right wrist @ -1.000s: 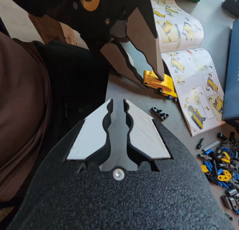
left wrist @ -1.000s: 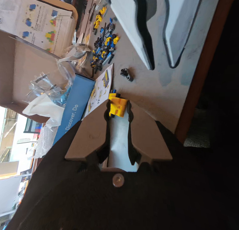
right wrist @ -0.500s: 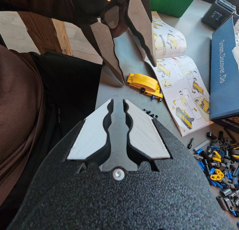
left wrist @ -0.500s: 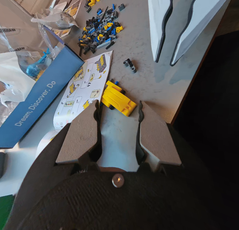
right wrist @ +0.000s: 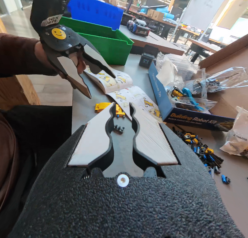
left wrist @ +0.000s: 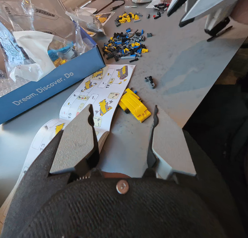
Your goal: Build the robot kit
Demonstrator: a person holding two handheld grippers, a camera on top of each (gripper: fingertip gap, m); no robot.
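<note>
Yellow piece (left wrist: 134, 108) is lying flat on the grey table (left wrist: 181, 70), near its front edge, with one end touching or just under the edge of the open booklet (left wrist: 104, 86); nothing is holding it. The left gripper (left wrist: 123, 106) is hovering just short of it, tilted down toward the table, its fingers spread wide and gripping nothing, so that the piece is showing in the gap between the tips. The right gripper (right wrist: 122, 103) is hanging above the table farther along, pointing back toward the same spot; its fingers are parted by a narrow gap and are likewise carrying nothing, and its left finger is hiding part of the piece in its own view. A small dark piece (left wrist: 150, 81) is sitting alone on the table just beyond the yellow one. Farther off, a pile of loose pieces (left wrist: 126, 46) in black, blue and yellow is lying scattered, and a blue box (left wrist: 53, 84) stuffed with plastic bags (left wrist: 33, 30) is resting against the booklet's far side.
</note>
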